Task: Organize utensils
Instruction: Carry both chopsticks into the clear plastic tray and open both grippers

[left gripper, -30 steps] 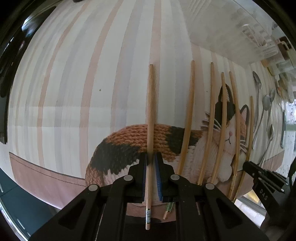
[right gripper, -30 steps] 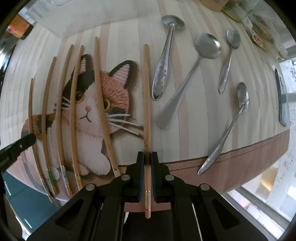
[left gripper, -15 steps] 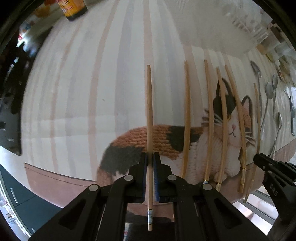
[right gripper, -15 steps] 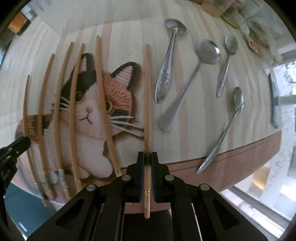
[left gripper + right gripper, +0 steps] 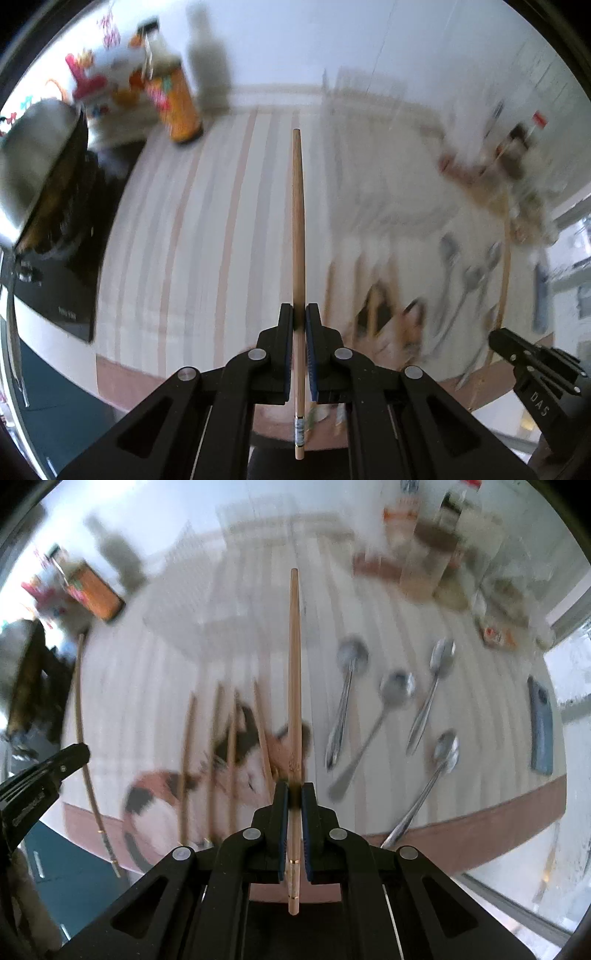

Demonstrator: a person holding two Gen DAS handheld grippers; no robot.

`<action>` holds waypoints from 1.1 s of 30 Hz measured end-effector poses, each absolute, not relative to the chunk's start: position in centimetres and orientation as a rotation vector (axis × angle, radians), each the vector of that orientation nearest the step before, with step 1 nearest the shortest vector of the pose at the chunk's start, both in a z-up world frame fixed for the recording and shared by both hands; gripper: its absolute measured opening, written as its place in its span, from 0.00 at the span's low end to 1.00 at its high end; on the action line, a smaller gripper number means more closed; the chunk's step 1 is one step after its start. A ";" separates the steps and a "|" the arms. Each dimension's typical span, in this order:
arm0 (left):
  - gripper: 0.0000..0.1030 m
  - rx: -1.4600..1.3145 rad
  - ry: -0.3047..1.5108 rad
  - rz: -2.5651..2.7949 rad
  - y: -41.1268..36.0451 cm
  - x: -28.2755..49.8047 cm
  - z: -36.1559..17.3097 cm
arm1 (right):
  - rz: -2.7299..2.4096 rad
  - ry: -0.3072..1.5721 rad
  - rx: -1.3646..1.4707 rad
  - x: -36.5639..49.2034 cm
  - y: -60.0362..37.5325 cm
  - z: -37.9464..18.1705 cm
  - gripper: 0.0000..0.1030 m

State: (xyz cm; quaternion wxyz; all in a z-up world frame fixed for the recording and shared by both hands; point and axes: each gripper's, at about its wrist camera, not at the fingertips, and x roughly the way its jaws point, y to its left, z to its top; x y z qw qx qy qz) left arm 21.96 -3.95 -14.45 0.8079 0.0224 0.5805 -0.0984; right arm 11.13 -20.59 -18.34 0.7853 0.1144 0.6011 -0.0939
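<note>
My left gripper [image 5: 299, 314] is shut on a wooden chopstick [image 5: 297, 229] and holds it raised above the striped cat-print mat [image 5: 192, 236]. My right gripper [image 5: 294, 794] is shut on another wooden chopstick [image 5: 294, 672], also raised over the mat [image 5: 480, 775]. Several chopsticks [image 5: 221, 760] lie side by side on the cat picture. Several metal spoons [image 5: 391, 701] lie to their right. The right gripper's tip shows at the right of the left wrist view [image 5: 532, 362]. The left gripper's tip shows at the left of the right wrist view [image 5: 44, 771]. Both views are blurred.
An orange bottle [image 5: 177, 107] and a metal pot [image 5: 37, 158] stand at the far left. A clear rack [image 5: 258, 554] stands at the back. Jars and packets [image 5: 436, 554] stand at the back right. A blue phone-like slab [image 5: 541, 723] lies at the right.
Both grippers have lifted their chopsticks off the mat and tilted up, so the far end of the table and the wall now show.
</note>
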 end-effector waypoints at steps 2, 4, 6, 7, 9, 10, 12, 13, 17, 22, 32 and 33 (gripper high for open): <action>0.04 0.009 1.221 -0.241 -4.4 23.4 -12.4 | -0.180 1.254 0.261 12.0 -21.6 -16.0 0.07; 0.04 -0.026 1.212 -0.265 -5.3 25.6 -11.6 | -0.155 1.224 0.270 13.8 -22.8 -14.4 0.07; 0.04 -0.056 1.210 -0.287 -6.4 28.5 -10.4 | -0.119 1.194 0.293 16.5 -23.7 -12.7 0.07; 0.04 -0.077 1.212 -0.291 -6.8 30.0 -10.1 | -0.102 1.189 0.302 17.4 -24.3 -12.5 0.07; 0.04 -0.109 1.238 -0.301 -7.6 33.0 -10.1 | -0.081 1.179 0.326 20.4 -25.0 -11.9 0.07; 0.04 -0.126 1.248 -0.304 -7.8 34.0 -10.3 | -0.068 1.183 0.332 22.1 -25.3 -12.0 0.07; 0.04 -0.144 1.281 -0.312 -8.5 36.8 -11.1 | -0.053 1.201 0.363 25.7 -26.3 -12.7 0.07; 0.04 -0.145 1.300 -0.308 -8.8 38.4 -11.8 | -0.046 1.212 0.369 27.2 -26.8 -13.5 0.07; 0.04 -0.138 1.378 -0.305 -10.4 42.0 -14.5 | -0.054 1.253 0.357 31.9 -27.5 -15.8 0.07; 0.04 -0.127 1.454 -0.304 -11.5 44.1 -17.4 | -0.054 1.314 0.347 35.7 -27.6 -18.4 0.07; 0.25 -0.013 1.411 -0.210 -11.3 43.7 -16.7 | -0.026 1.402 0.347 37.7 -27.4 -21.6 0.40; 0.37 0.000 1.383 -0.196 -11.0 43.6 -16.2 | -0.031 1.394 0.347 37.5 -27.5 -21.2 0.43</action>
